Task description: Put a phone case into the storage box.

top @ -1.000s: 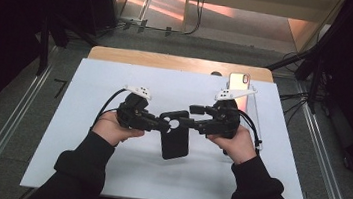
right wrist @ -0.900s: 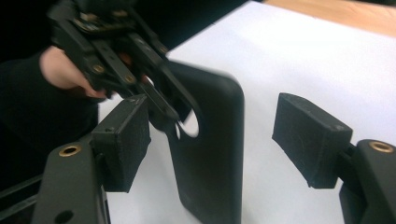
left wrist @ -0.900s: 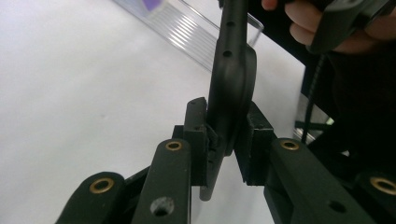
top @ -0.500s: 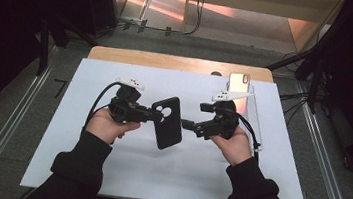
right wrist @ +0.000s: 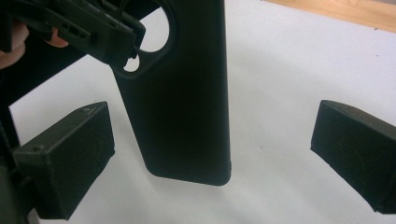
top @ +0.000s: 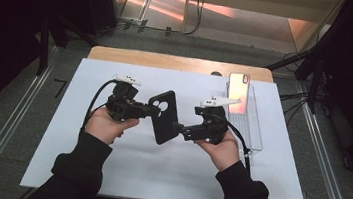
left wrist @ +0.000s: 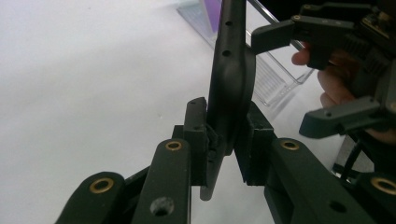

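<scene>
**Phone case held by one gripper alone**

Above the middle of the white table sheet (top: 155, 177), a matte black plastic phone case with a round camera cut-out (top: 163, 115) hangs clear of the surface, tilted, its lower end pointing toward five o'clock. The left gripper (top: 149, 109) is clamped on the case's upper edge near the cut-out – in the left gripper view both pads squeeze the thin rim edge-on (left wrist: 227, 93). The right gripper (top: 177, 127) stands at three o'clock of the case with its jaws spread wide; in its own view the case (right wrist: 182, 93) lies between the two pads, and neither appears to touch it.

The risk, as I judge it: the hold sits on one narrow edge, far from the case's free lower end, so the case could pivot or slip out if the hand twists or the right gripper closes off-centre and knocks it. A drop would land it on the sheet – harmless, but the grasp would be lost.

Count: one black case, two grippers, one pink-backed smartphone (top: 237, 90) at one o'clock, leaning in one clear plastic tray (top: 253, 133).
</scene>
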`<state>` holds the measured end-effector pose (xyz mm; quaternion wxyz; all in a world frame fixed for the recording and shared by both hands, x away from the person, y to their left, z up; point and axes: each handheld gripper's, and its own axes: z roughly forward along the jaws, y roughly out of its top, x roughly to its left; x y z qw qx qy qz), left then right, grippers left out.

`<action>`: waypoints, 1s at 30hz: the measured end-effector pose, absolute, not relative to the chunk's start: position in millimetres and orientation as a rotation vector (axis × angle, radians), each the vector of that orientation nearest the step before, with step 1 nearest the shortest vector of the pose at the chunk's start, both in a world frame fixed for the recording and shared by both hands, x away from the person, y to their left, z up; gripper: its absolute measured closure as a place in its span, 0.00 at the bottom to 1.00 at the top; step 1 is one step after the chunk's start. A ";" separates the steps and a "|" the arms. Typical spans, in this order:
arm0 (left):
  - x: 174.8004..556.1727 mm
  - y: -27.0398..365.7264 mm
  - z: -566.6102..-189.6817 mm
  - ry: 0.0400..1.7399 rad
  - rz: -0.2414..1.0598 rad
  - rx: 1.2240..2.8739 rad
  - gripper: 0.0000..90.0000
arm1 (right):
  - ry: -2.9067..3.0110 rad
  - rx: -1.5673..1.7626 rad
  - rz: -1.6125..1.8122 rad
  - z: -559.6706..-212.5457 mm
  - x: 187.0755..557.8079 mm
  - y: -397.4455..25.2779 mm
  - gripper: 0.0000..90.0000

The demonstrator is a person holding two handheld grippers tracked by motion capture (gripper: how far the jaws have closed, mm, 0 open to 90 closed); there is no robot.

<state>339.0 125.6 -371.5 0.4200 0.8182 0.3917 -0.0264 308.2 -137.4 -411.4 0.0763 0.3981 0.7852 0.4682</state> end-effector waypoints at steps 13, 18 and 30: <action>333.9 115.5 -369.4 1.044 -0.075 2.037 0.85 | 2.331 1.194 1.370 -419.5 300.3 -114.6 0.00; 331.1 108.9 -370.6 1.038 -0.078 2.049 0.85 | 2.315 1.203 1.345 -421.7 299.9 -108.7 0.00; 325.7 96.5 -372.8 1.023 -0.090 2.059 0.85 | 2.317 1.215 1.315 -430.0 303.8 -98.9 0.00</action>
